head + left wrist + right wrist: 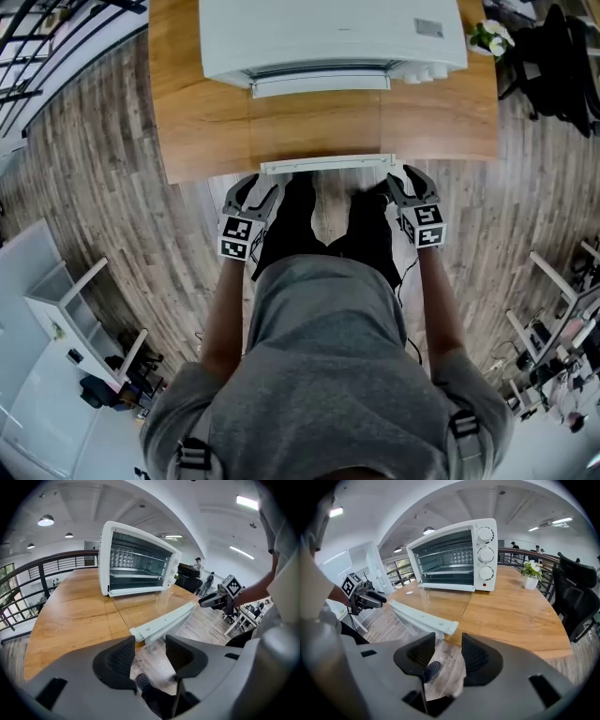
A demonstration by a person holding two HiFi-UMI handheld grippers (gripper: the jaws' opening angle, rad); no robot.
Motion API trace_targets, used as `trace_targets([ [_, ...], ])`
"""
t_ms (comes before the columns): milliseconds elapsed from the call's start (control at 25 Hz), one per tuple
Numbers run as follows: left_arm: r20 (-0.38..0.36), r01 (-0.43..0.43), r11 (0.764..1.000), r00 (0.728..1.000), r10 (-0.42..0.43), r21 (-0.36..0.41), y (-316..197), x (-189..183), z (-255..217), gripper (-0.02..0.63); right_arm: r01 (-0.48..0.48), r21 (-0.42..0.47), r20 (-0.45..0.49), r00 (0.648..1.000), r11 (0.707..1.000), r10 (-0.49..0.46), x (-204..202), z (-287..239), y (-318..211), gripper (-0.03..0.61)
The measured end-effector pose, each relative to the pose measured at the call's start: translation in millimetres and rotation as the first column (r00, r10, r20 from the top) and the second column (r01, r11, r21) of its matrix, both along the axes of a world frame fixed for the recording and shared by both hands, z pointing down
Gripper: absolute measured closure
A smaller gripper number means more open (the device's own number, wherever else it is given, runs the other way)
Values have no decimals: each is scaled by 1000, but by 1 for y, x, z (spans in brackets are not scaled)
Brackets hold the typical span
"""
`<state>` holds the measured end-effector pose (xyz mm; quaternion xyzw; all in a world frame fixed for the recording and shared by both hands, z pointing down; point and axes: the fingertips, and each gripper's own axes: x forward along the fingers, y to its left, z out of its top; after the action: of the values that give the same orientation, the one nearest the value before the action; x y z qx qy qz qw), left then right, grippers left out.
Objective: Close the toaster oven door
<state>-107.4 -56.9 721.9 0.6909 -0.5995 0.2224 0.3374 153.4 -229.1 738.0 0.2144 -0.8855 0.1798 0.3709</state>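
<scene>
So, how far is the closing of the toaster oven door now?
Done: nothing; the toaster oven door lies open and flat. In hand: left gripper and right gripper are open at the two ends of the handle, holding nothing. Left: swing the door up shut.

wooden table (206,131), white toaster oven (328,33) standing on it, small potted plant (491,37) near its corner

Open-plan office loft: black office chair (576,592), mezzanine railing (47,569), ceiling strip light (246,501).
</scene>
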Motion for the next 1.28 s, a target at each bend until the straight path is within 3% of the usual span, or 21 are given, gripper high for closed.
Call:
trace_targets([
  [280,37,-48,998,998,49,-29,-1,2,30,399,56,-2,10,998,998,-56,-7,20,3,393],
  [680,52,-6,1000,999,7,-13,-21,1,41,399,113,0,13,993,994,-113,-27,30,-3,391],
  [1280,42,-35,999,999,34,23,-31,-6,22,393,83,-30,106,991,996,-80,-29,17,-4,402],
])
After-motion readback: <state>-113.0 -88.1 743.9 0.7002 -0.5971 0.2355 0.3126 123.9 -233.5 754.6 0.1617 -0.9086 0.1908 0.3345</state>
